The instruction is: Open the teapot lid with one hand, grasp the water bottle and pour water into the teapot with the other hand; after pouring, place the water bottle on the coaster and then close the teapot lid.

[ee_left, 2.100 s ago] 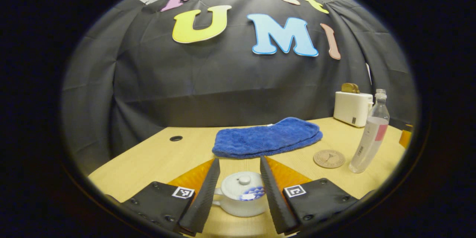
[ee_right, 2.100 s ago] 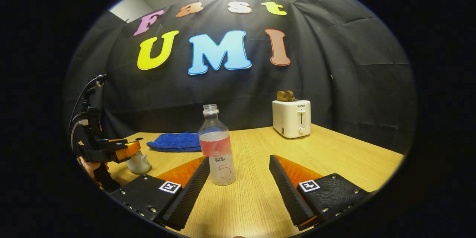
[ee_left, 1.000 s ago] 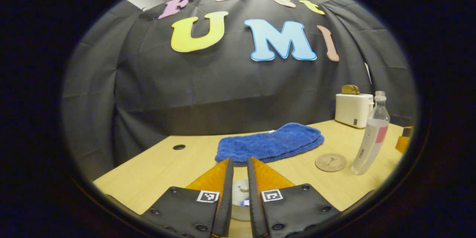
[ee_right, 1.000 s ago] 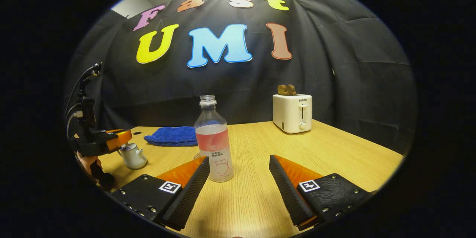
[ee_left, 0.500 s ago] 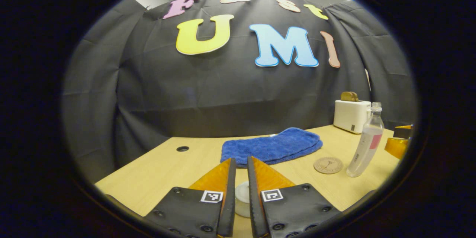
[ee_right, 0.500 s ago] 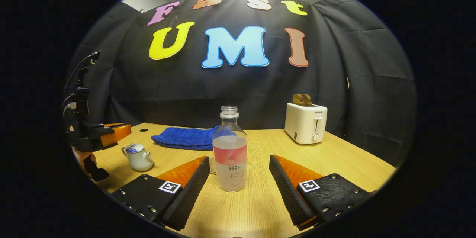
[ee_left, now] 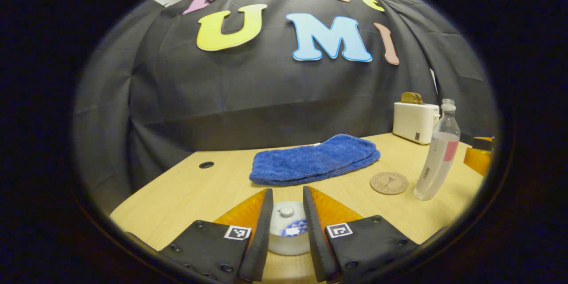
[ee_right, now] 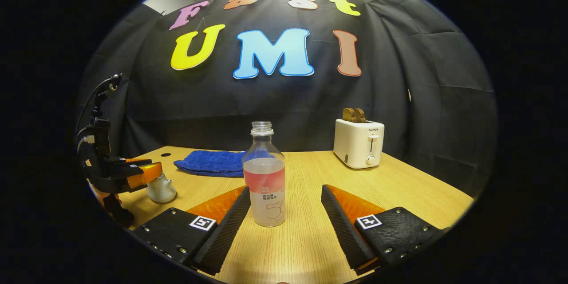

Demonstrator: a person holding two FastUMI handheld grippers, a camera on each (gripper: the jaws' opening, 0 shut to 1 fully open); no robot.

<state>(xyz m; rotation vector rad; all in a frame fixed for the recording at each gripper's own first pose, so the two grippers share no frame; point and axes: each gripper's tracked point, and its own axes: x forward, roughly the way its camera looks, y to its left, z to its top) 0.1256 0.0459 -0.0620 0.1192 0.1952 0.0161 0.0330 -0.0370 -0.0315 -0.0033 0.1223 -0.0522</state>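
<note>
While the left gripper (ee_left: 286, 226) straddles the teapot (ee_left: 288, 233) lid (ee_left: 287, 218), part-open and not pinching, the right gripper (ee_right: 284, 222) gapes wide around the untouched water bottle (ee_right: 265, 177).

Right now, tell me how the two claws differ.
The left claw has its fingers set narrowly on either side of the teapot, lid still on; the right claw is spread wide. The left sits over the teapot; the right is short of the water bottle, not touching it. Both point toward the booth wall.
</note>
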